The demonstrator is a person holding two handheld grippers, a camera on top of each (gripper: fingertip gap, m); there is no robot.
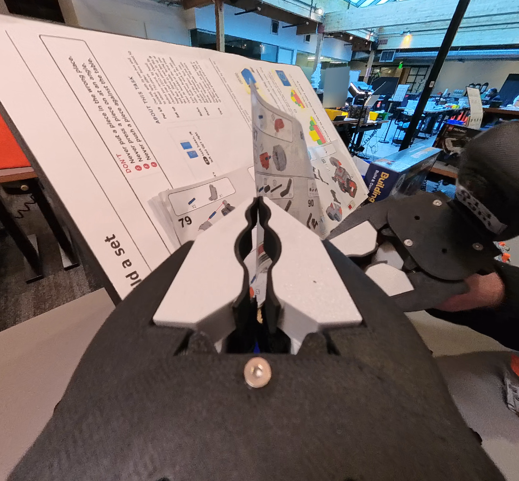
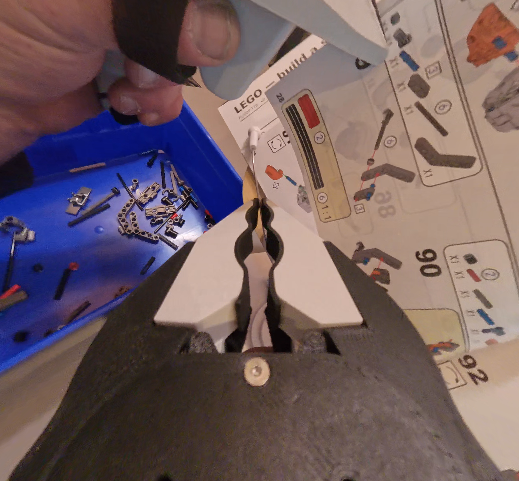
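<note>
Paper page (image 1: 276, 141) of the instruction booklet (image 1: 196, 203) stands up on its edge, pinched between the closed fingers of the left gripper (image 1: 259, 200). The booklet lies open on a white printed board (image 1: 112, 96) that leans behind it. The right gripper (image 2: 259, 200) is closed too, on a thin edge just beside the page — whether this edge is paper, one cannot tell. On its left sits a blue bin (image 2: 196, 141) with small building pieces (image 2: 146, 211). The page looks light and soft and probably tears easily; the outer margin seems the safest place to hold — not the fold.
</note>
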